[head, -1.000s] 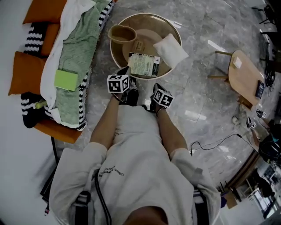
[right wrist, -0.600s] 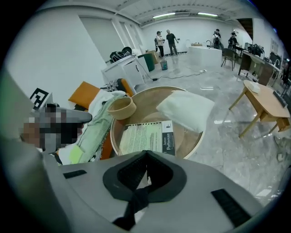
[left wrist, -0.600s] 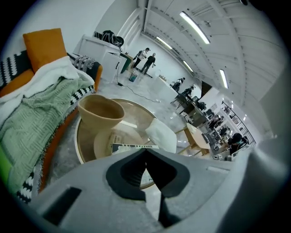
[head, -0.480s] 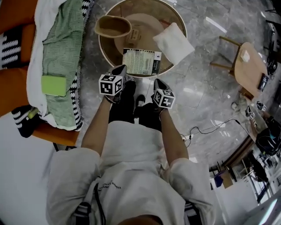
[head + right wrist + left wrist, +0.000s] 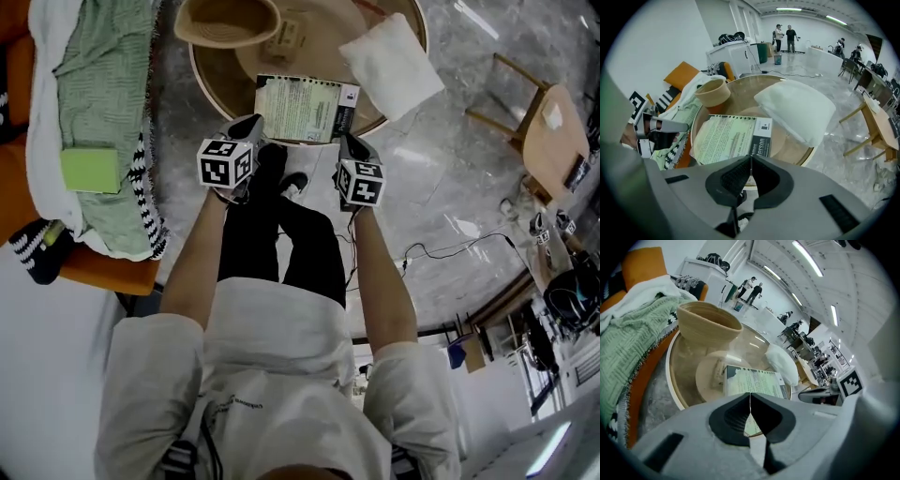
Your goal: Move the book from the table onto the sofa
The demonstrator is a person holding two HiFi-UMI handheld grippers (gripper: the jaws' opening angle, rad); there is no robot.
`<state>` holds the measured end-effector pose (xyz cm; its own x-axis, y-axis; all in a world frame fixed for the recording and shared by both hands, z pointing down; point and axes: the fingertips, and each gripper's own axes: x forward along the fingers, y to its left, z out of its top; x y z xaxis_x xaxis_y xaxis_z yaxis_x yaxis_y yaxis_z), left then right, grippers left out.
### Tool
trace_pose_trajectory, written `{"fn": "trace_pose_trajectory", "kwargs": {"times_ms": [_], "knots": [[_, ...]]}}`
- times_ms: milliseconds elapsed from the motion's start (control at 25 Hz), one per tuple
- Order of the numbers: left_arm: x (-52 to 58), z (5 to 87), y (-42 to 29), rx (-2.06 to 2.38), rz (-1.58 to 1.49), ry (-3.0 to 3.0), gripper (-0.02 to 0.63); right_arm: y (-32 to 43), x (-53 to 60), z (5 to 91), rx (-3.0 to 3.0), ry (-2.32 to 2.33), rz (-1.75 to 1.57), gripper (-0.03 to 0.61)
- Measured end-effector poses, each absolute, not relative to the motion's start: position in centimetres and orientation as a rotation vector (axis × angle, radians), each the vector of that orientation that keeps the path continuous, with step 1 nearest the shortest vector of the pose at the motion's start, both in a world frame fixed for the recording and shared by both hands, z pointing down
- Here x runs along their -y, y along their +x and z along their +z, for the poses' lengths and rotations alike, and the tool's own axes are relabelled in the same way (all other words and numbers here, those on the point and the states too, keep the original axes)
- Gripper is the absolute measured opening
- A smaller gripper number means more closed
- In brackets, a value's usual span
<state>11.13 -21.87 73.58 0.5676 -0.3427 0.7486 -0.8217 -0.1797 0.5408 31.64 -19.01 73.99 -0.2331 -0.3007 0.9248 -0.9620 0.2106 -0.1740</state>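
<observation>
Holding shut and empty, the left tool (image 5: 249,125) and right tool (image 5: 349,141) hover just short of the pale-green rectangular book (image 5: 300,108), flat on the round wooden desk (image 5: 230,84), orange sofa (image 5: 103,270) beyond at left.

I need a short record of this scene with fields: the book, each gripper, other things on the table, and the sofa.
book: lies flat at the near edge of the round table
left gripper: shut, empty, close to the book's near left corner
right gripper: shut, empty, close to the book's near right corner
also on table: white cushion, tan vase
sofa: left of the table, orange, with a green blanket on it
</observation>
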Motion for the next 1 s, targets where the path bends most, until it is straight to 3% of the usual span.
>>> {"fn": "trace_pose_trajectory", "kwargs": {"times_ms": [200, 280, 400, 600, 1000], "knots": [[23.2, 75.2, 11.0, 0.966, 0.56, 1.742, 0.011, 32.6, 20.3, 76.4, 1.673, 1.221, 1.108, 0.016], [23.6, 75.6, 10.9, 0.979, 0.566, 1.735, 0.019, 33.1, 20.7, 77.0, 1.673, 1.231, 1.127, 0.057], [23.9, 76.4, 10.9, 0.966, 0.611, 1.734, 0.114, 33.3, 21.7, 77.5, 1.697, 1.235, 1.123, 0.068], [22.9, 78.4, 11.1, 0.913, 0.713, 1.705, 0.232, 33.0, 22.6, 78.4, 1.729, 1.239, 1.152, 0.189], [23.0, 79.8, 12.5, 0.842, 0.727, 1.658, 0.244, 33.4, 23.5, 79.4, 1.744, 1.296, 1.216, 0.213]]}}
